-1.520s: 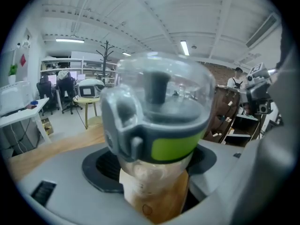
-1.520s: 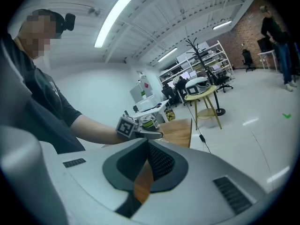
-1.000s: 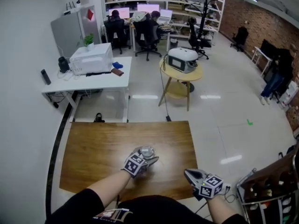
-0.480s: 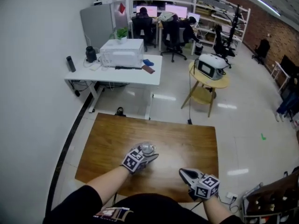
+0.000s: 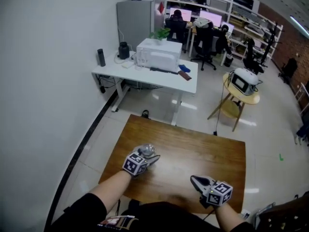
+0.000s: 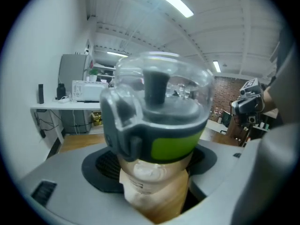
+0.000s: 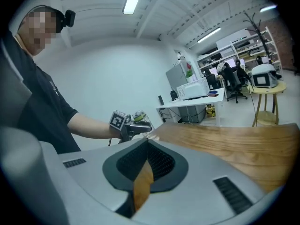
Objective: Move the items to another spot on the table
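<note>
A small bottle (image 5: 148, 151) with a clear domed lid and a grey-and-green band stands upright on the brown wooden table (image 5: 203, 151), left of its middle. My left gripper (image 5: 150, 157) is shut on it. In the left gripper view the bottle (image 6: 157, 125) fills the space between the grey jaws, its pale body squeezed low down. My right gripper (image 5: 194, 180) hovers near the table's front right, shut with nothing in it; in its own view only a thin slit between the pads (image 7: 154, 161) shows the wood. From there the left gripper (image 7: 138, 125) and bottle (image 7: 139, 116) are seen at the left.
Beyond the table stands a white desk (image 5: 145, 76) with a white box and dark items on it. A round wooden side table (image 5: 241, 94) carries an appliance. People sit at monitors far back. A white wall runs along the left.
The head view has swung to the left, so the room has slid right in the picture. Both grippers keep their places over the table, and the left one still holds the bottle.
</note>
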### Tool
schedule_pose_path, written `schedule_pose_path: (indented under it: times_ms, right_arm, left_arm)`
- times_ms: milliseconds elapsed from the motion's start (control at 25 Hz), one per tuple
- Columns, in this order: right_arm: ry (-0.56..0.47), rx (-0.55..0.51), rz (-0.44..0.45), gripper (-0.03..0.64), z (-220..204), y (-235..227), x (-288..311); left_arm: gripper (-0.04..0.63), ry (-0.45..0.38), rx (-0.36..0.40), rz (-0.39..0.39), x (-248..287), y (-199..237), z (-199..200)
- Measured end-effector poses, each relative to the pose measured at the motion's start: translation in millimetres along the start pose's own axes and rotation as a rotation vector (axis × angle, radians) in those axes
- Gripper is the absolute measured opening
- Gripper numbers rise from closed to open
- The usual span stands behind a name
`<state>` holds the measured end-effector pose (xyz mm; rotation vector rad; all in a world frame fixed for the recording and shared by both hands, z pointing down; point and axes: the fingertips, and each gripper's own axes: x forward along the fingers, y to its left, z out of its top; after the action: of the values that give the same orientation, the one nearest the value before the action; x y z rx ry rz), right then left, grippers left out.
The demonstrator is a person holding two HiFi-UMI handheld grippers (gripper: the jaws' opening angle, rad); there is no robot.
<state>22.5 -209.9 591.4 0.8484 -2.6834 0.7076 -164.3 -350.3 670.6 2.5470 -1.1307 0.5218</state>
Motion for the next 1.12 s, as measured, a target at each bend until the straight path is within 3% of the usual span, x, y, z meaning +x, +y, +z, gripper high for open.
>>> schedule_pose_path:
  times_ms: [240,480,840,1000,1120]
  right_arm:
    - [-0.036,0.119,-0.014,0.002,12.2,57.5,97.6]
    - [-0.018,0.141,-0.010,0.002,15.1,100.6,143.0]
    - [0.004,0.161,-0.076,0.002,-2.2,113.5,143.1]
    - [0.018,0.127,-0.094,0.002,5.5,127.8,135.8]
    - [0.005,0.139,-0.123,0.002,-2.1,122.9,124.2]
  left_arm:
    - [0.366,0.047,0.031,0.052,-69.1,123.5,-43.9]
    - [0.367,0.095,-0.028,0.119,-100.9,192.2,-92.9]
    - [0.367,0.197,0.006,0.110,-93.3,201.4,-138.6]
    - [0.367,0.164,-0.026,0.097,-86.5,203.3,-126.6]
    - [0.368,0.156,0.001,0.101,-77.9,207.5,-128.3]
